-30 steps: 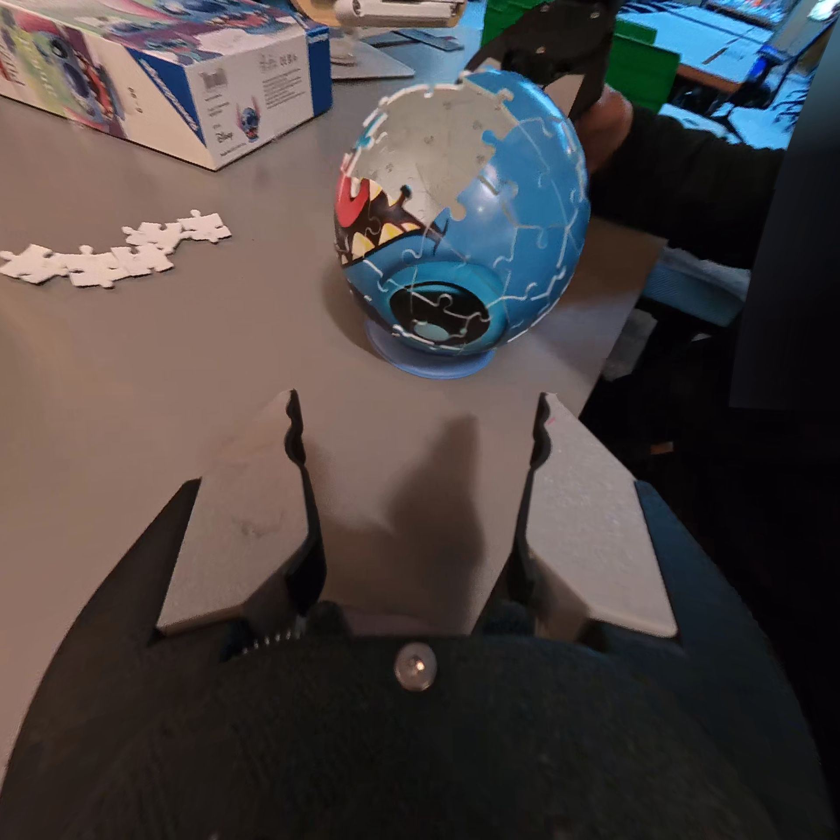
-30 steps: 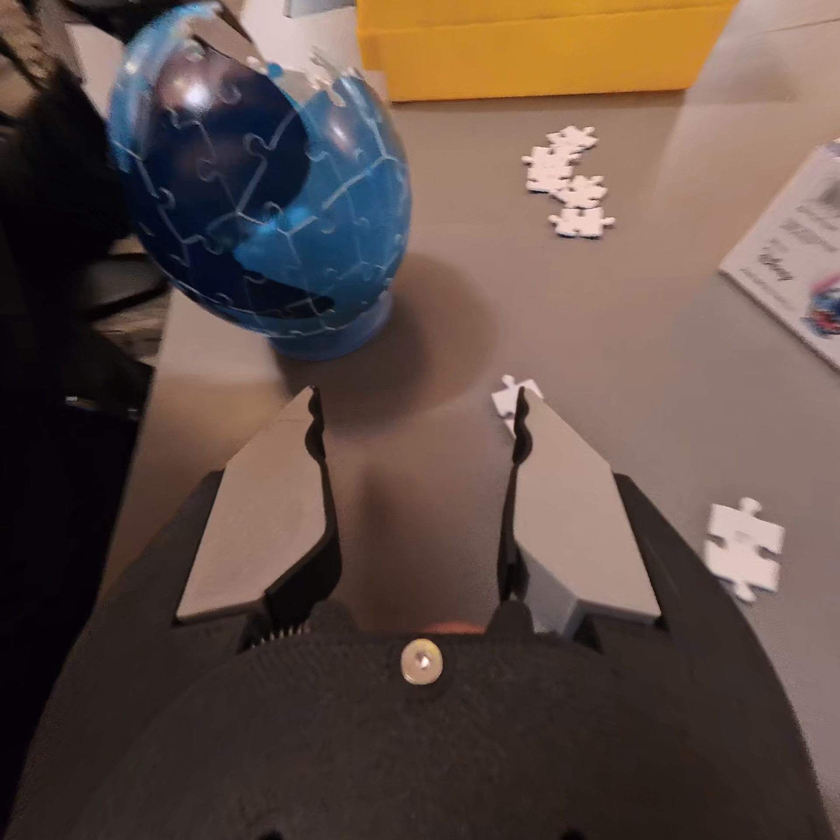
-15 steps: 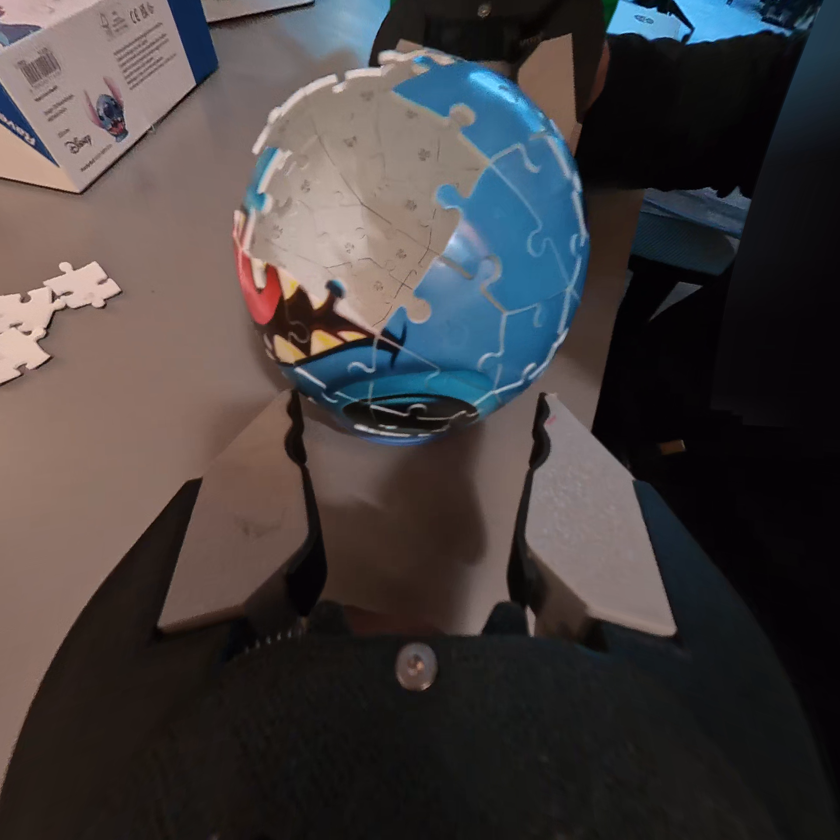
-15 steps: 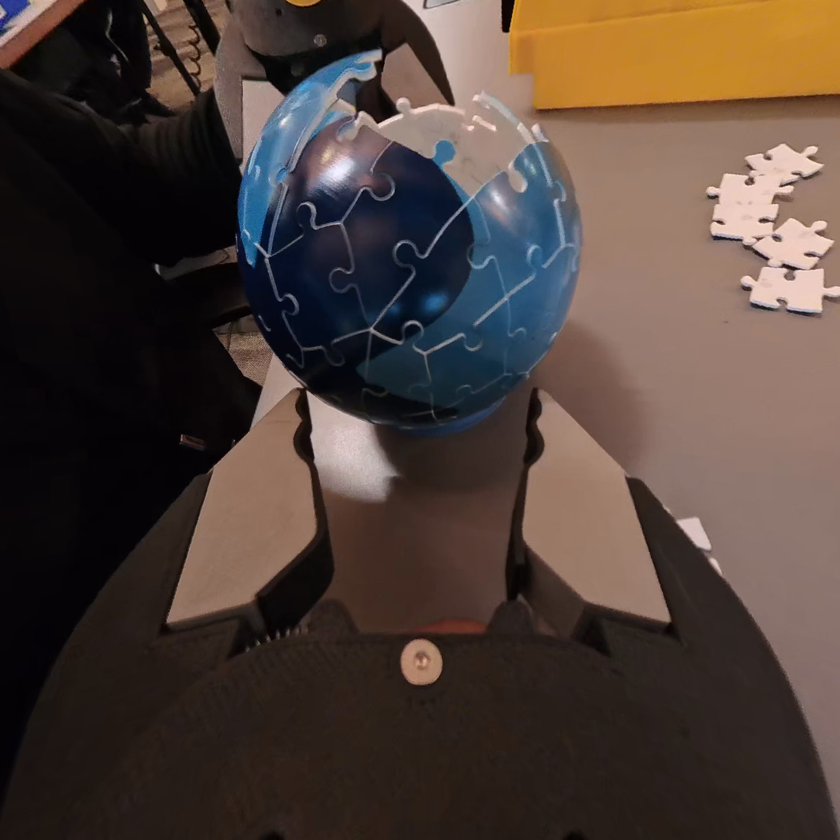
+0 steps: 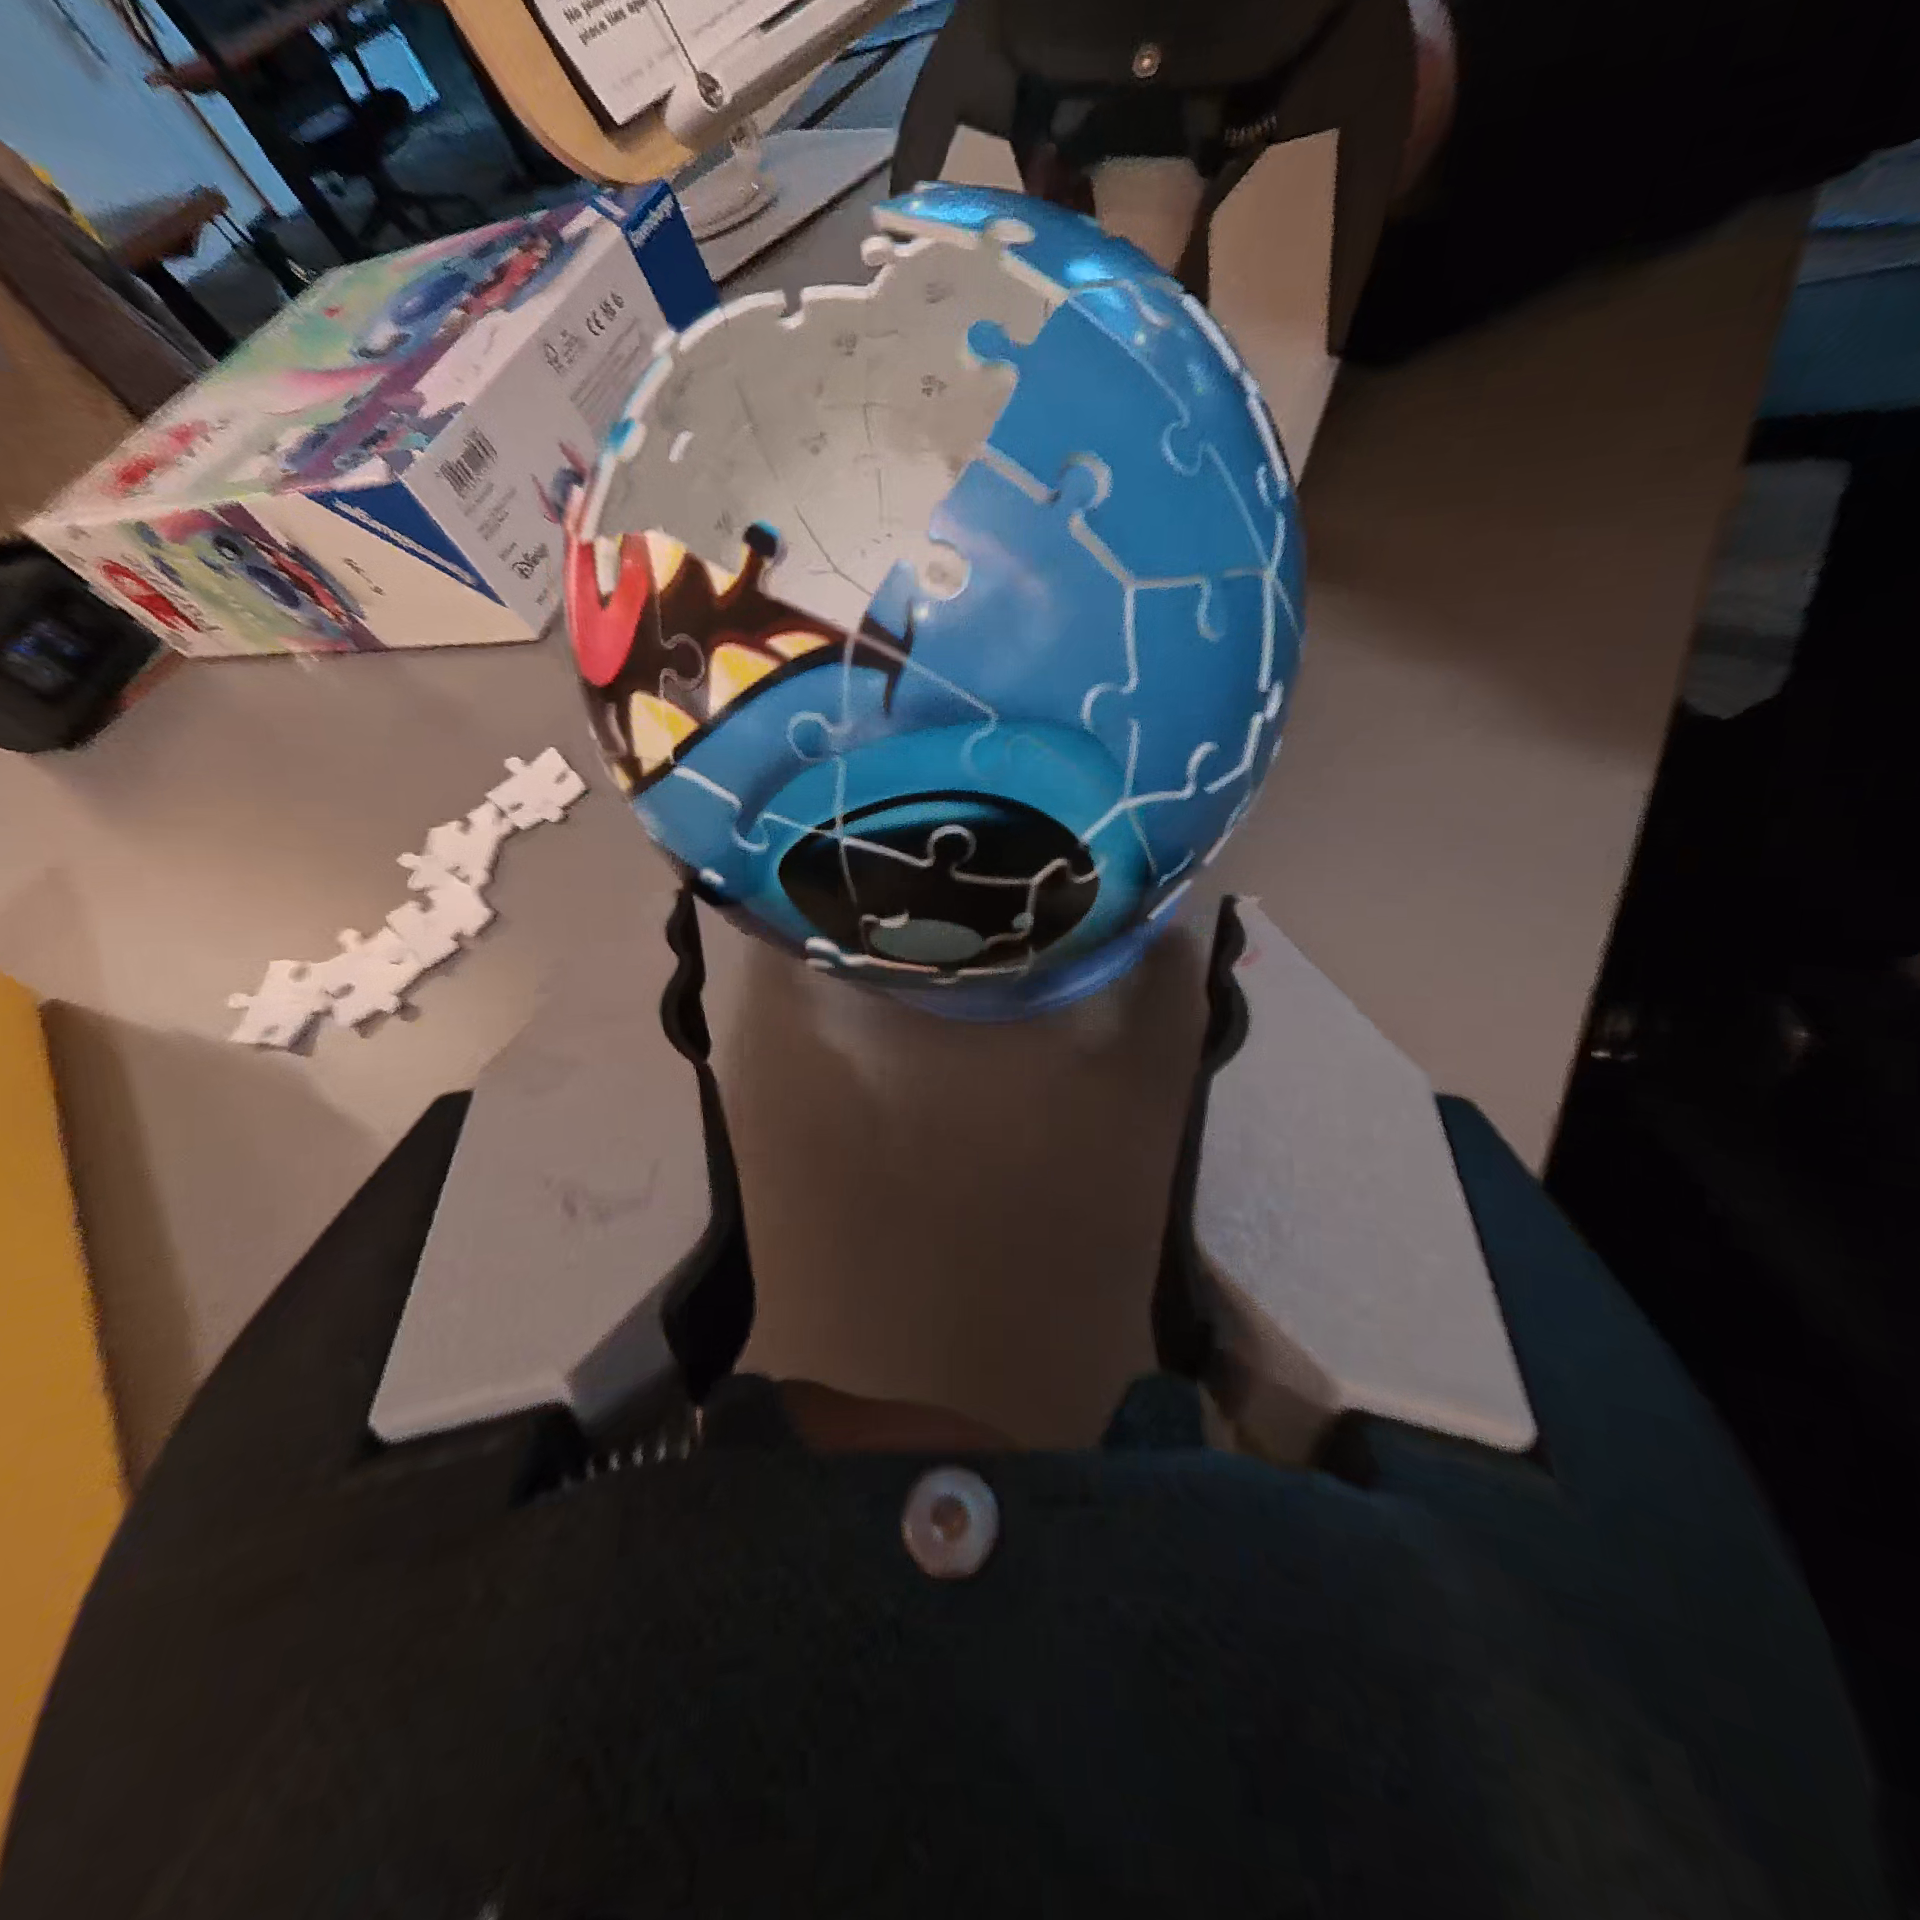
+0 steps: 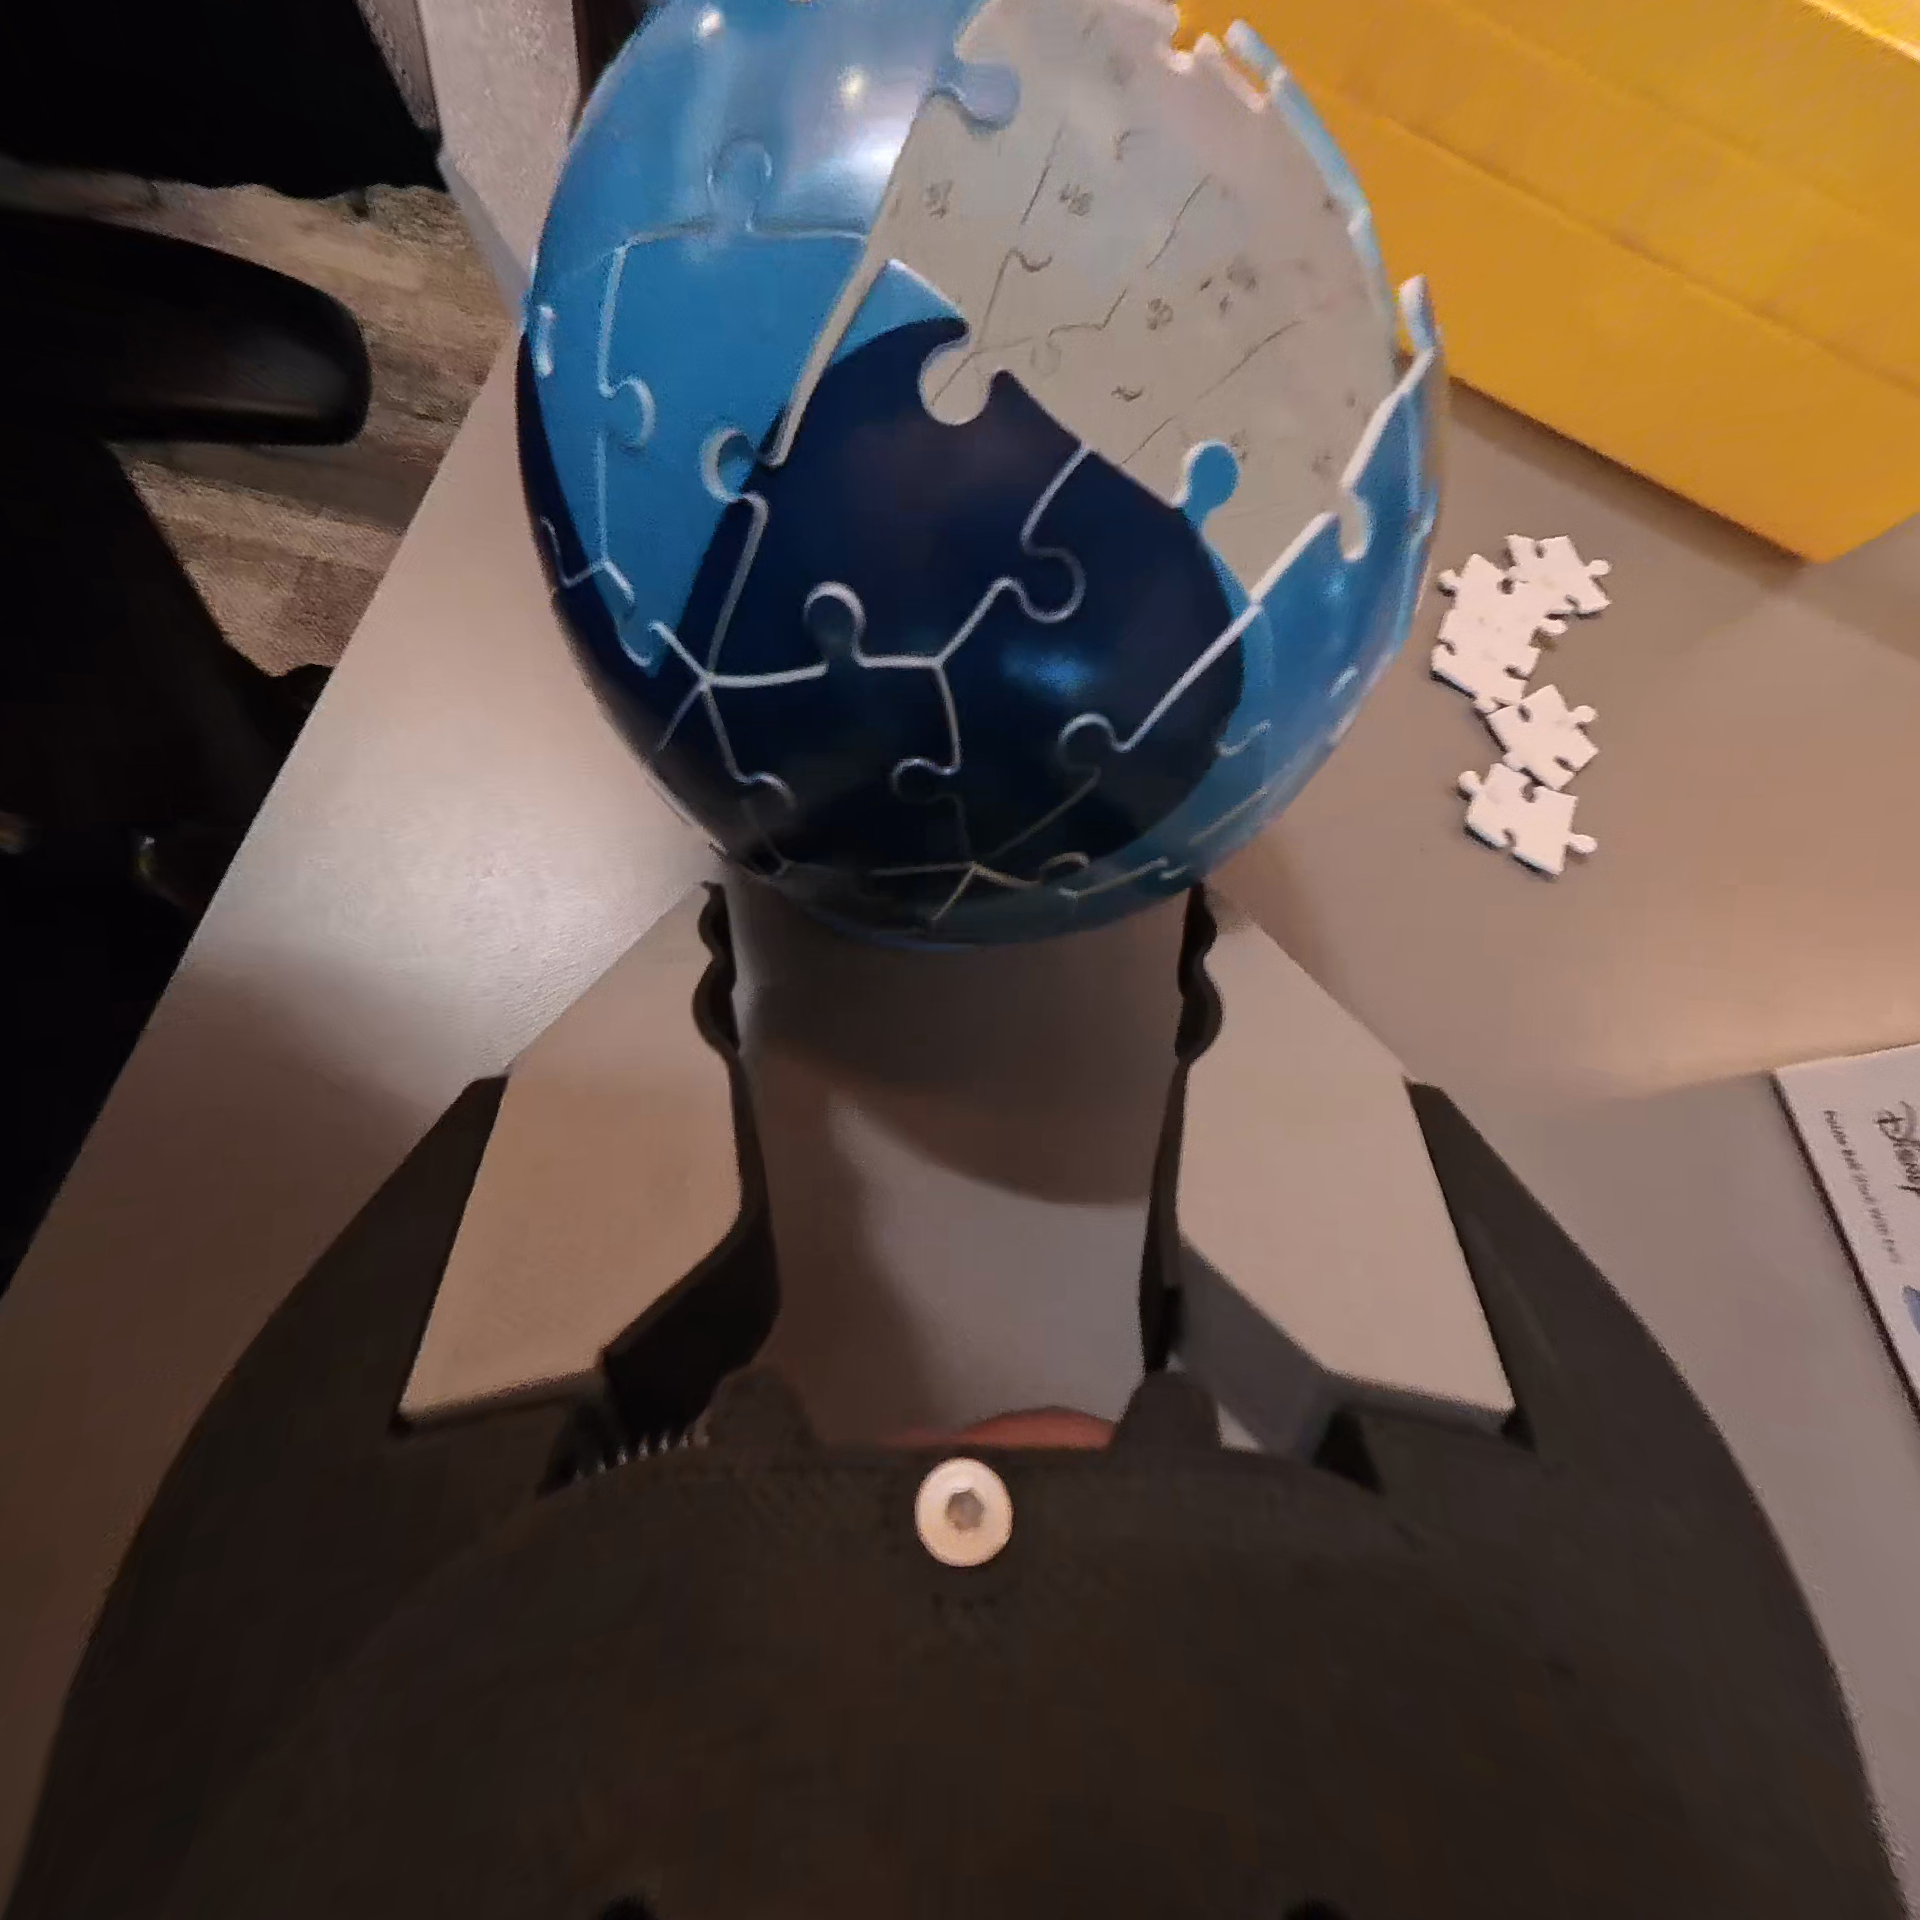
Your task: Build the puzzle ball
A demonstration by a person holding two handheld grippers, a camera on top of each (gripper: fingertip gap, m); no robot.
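A blue puzzle ball (image 5: pixel 1091 623) with a hole in its upper part shows its white inner side; it stands on a blue ring stand (image 5: pixel 1081 992) on the grey table. It fills the top of the right wrist view (image 6: pixel 914 665) too. My left gripper (image 5: pixel 951 925) is open and empty, its tips just in front of the ball's base. My right gripper (image 6: pixel 951 925) is open and empty, tips close below the ball on the opposite side. Several loose white puzzle pieces (image 5: pixel 416 904) lie left of the ball, and also show in the right wrist view (image 6: pixel 1517 707).
The puzzle's box (image 5: pixel 343 499) stands at the back left. A yellow bin (image 6: pixel 1621 260) stands behind the ball. A white leaflet (image 6: pixel 1870 1205) lies at the right edge. The table edge (image 5: pixel 1621 831) runs close to the ball. The right gripper (image 5: pixel 1143 135) shows behind the ball. My right fingertips sit around 9 centimetres from my left ones.
Both grippers have moved in toward the ball from opposite sides; it now looms large at their tips. Both stay open and empty.
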